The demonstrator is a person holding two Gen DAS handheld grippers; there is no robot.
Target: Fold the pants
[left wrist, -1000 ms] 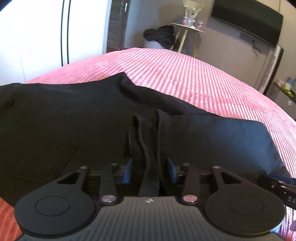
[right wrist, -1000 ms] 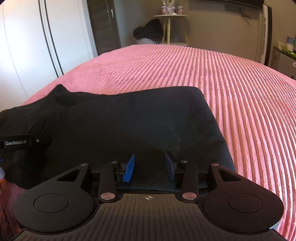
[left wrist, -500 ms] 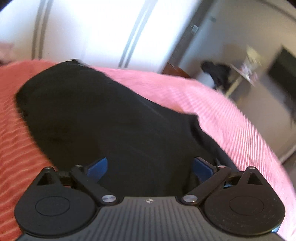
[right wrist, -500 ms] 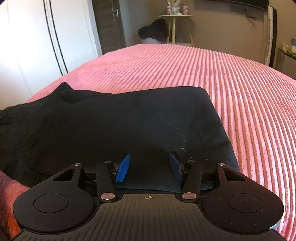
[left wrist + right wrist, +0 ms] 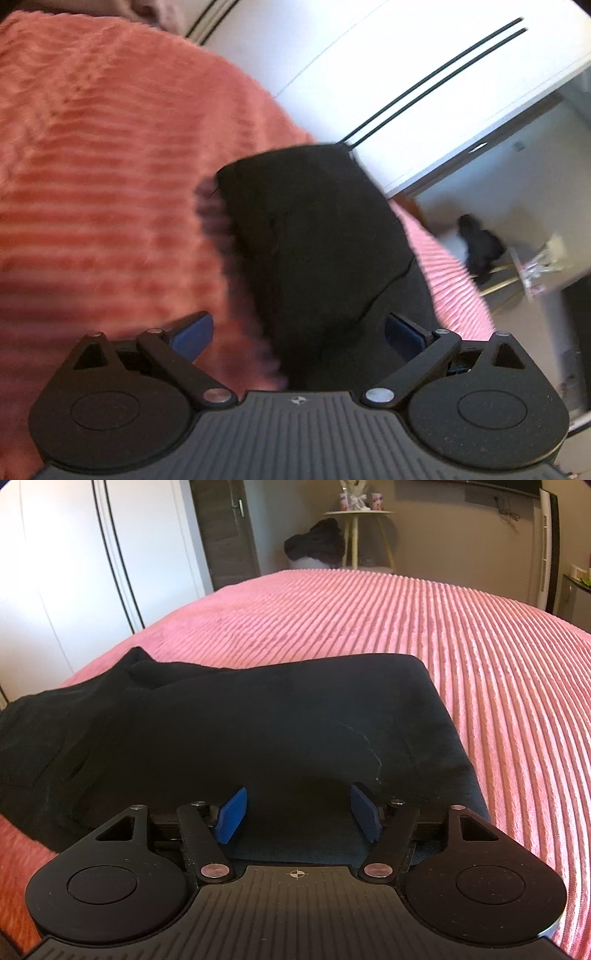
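The black pants [image 5: 258, 731] lie folded on the pink ribbed bedspread [image 5: 480, 646]. In the right wrist view my right gripper [image 5: 299, 818] is open and empty, its blue pads just above the near edge of the pants. In the left wrist view, tilted and blurred, the pants [image 5: 314, 240] stretch away ahead. My left gripper [image 5: 299, 332] is wide open and empty over their near end, with its left pad over the bedspread [image 5: 92, 184].
White wardrobe doors [image 5: 74, 572] stand on the left. A dark door [image 5: 225, 528], a small round table [image 5: 358, 517] with a heap of dark clothes [image 5: 314, 542] beside it, and a white panel [image 5: 543, 546] stand beyond the bed.
My left gripper let go of the bunched pants fabric, opened wide and swung left with a tilt. My right gripper opened wider and stayed at the pants' near edge.
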